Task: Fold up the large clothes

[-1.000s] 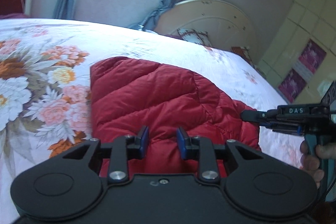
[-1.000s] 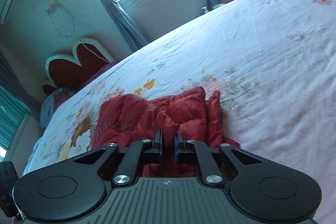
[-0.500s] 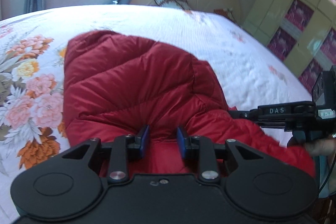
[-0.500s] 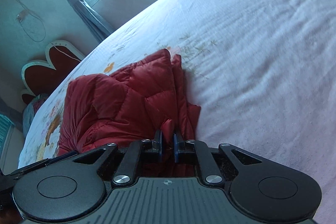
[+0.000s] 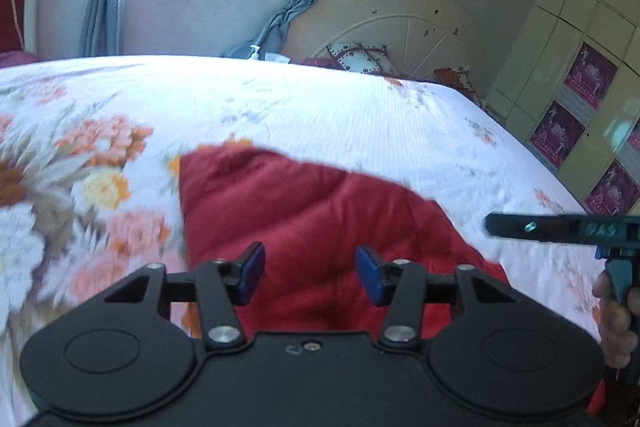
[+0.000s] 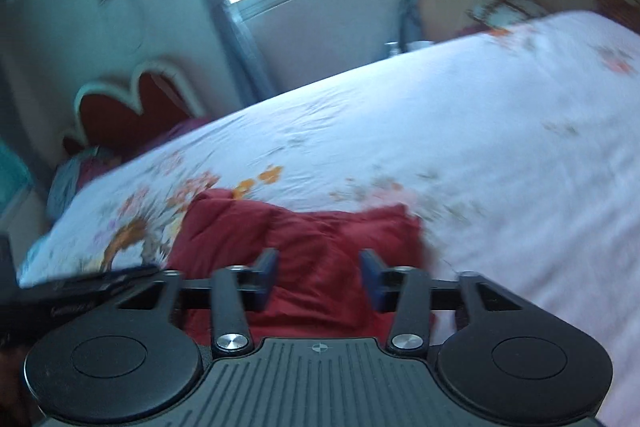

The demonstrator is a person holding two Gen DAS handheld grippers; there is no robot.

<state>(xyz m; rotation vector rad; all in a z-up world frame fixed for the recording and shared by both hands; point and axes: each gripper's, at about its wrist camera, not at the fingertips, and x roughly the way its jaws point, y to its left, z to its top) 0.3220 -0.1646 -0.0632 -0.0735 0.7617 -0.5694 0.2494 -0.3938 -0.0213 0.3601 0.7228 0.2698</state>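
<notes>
- Both grippers, left gripper (image 5: 310,275) and right gripper (image 6: 319,277), are seen with jaws apart, just opened; nothing is clamped.
- Red jacket (image 5: 320,227) is found in a compact bundle on the bed (image 5: 320,115), near edge.
- Folding is judged largely done; tidying possibly left.

Bare floral bedsheet (image 5: 340,107) fills the upper centre and right of the left wrist frame: open passage. The red quilted jacket (image 5: 320,219) occupies lower centre. The right gripper (image 5: 496,225) intrudes at right edge.
</notes>
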